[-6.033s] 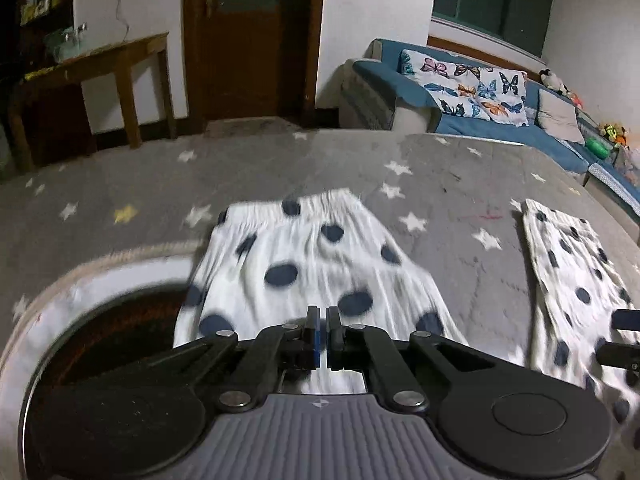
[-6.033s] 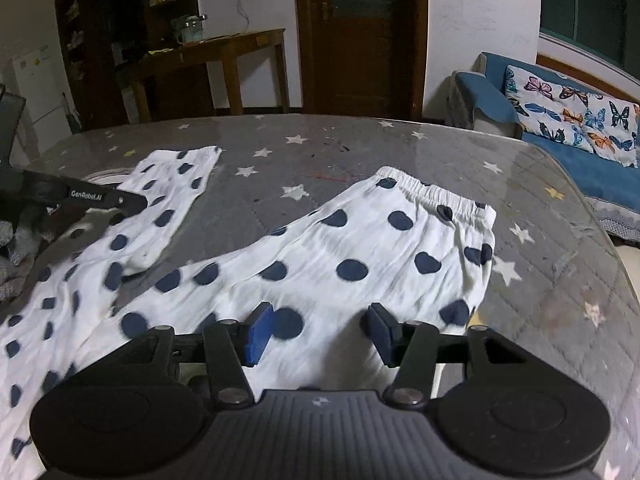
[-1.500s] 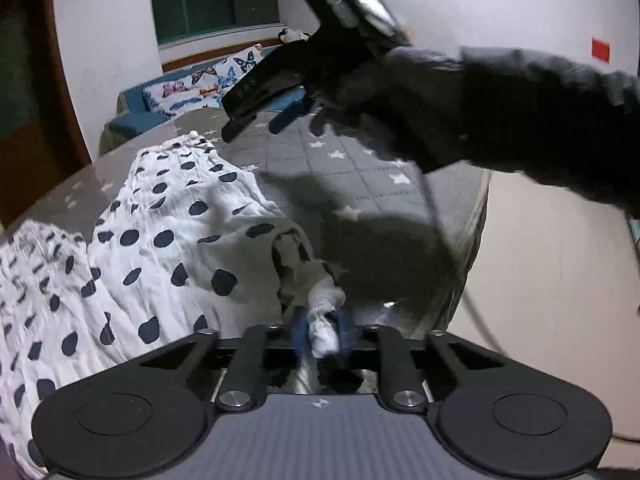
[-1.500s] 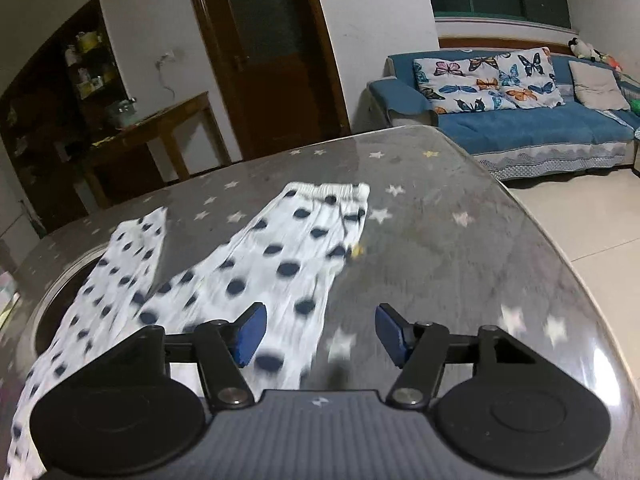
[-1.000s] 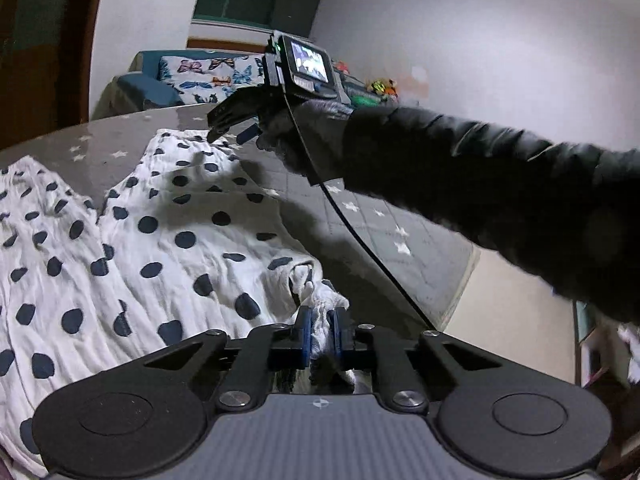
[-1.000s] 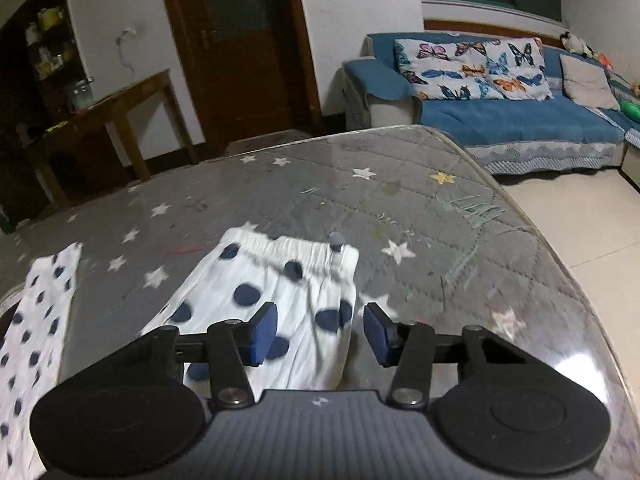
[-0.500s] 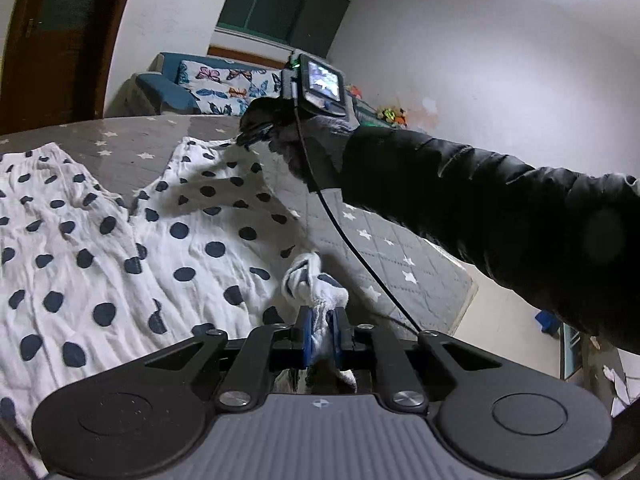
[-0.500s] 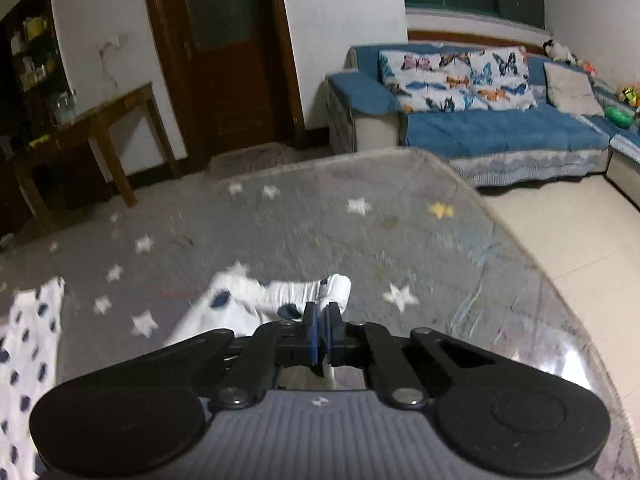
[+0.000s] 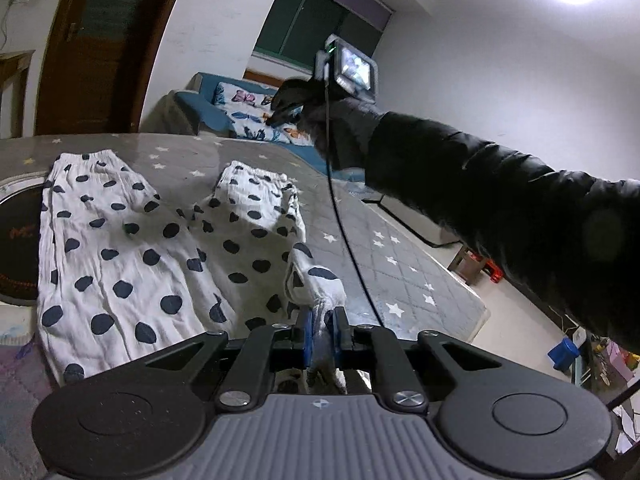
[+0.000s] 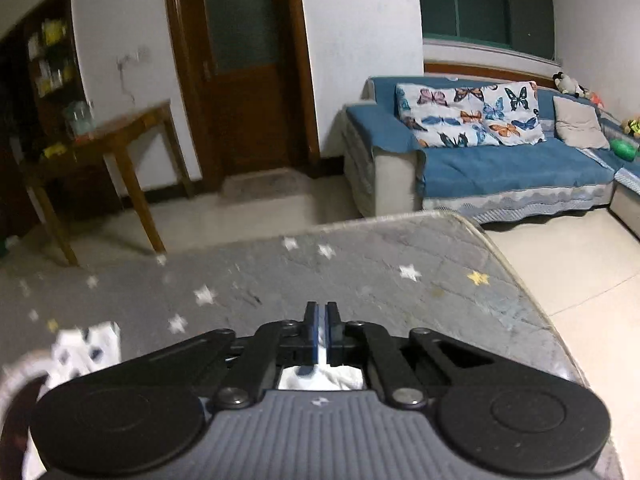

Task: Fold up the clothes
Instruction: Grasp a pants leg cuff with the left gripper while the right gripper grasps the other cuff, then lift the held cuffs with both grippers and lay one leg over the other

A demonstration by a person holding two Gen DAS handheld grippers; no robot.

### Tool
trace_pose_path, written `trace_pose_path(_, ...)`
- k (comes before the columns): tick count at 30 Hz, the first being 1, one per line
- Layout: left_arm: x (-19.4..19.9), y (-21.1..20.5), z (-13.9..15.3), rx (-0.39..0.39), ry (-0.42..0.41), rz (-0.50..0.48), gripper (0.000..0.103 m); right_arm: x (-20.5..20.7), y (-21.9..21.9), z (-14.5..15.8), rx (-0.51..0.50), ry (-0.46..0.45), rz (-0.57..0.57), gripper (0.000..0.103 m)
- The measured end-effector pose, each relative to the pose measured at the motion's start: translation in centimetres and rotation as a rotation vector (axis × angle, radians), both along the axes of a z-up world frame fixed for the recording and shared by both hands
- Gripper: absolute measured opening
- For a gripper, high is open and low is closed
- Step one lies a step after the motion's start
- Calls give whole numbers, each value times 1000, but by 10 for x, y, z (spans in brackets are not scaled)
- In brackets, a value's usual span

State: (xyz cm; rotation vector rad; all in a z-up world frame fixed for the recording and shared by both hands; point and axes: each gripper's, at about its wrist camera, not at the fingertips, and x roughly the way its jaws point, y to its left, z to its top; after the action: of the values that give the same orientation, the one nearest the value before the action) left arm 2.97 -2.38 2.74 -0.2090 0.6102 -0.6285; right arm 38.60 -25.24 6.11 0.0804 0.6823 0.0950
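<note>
White trousers with dark blue dots (image 9: 132, 240) lie spread on the grey star-patterned table (image 9: 400, 256), both legs running away from me in the left wrist view. My left gripper (image 9: 321, 322) is shut on a bunched fold of the right leg's near end, lifted slightly. My right gripper (image 10: 321, 326) is shut; white dotted cloth (image 10: 320, 376) shows just behind its pads. In the left wrist view the right hand (image 9: 320, 116) is held high above the far end of the right leg. Another piece of the trousers (image 10: 88, 344) shows at lower left in the right wrist view.
A dark round inset (image 9: 16, 240) is in the table at left. The table edge (image 9: 472, 312) drops to tiled floor at right. A blue sofa with butterfly cushions (image 10: 480, 148), a wooden side table (image 10: 112, 160) and a brown door (image 10: 244, 72) stand beyond.
My right gripper has risen from the waistband end and swung up; the view now shows mostly room. My left gripper still holds the bunched leg end, lifted a little higher.
</note>
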Motion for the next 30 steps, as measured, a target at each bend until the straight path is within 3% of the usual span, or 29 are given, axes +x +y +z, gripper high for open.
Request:
trace_pose_path(5, 0, 3, -1, -2, 3, -9, 11, 0, -19, -25, -17, 56, -43, 26)
trace_pose_path(10, 2, 6, -4, -7, 21, -6, 11, -1, -37, -49, -31, 110, -86, 32)
trace_pose_path(18, 6, 4, -4, 6, 37, 6, 11, -1, -51, -88, 51, 130, -95, 32)
trace_pose_path(20, 7, 5, -5, 12, 44, 13, 11, -2, -46, -89, 16, 108, -71, 26)
trace_pose_path(21, 7, 6, -6, 13, 47, 17, 11, -2, -45, -89, 17, 109, -70, 11)
trace_pose_path(22, 7, 7, -7, 13, 49, 21, 11, -2, -44, -89, 23, 110, -70, 4)
trace_pose_path(26, 0, 12, -5, 5, 47, 38, 11, -5, -44, -77, 68, 110, -91, 3)
trace_pose_path(30, -11, 21, -3, -11, 43, 57, 11, -5, -37, -45, 140, 81, -94, 3)
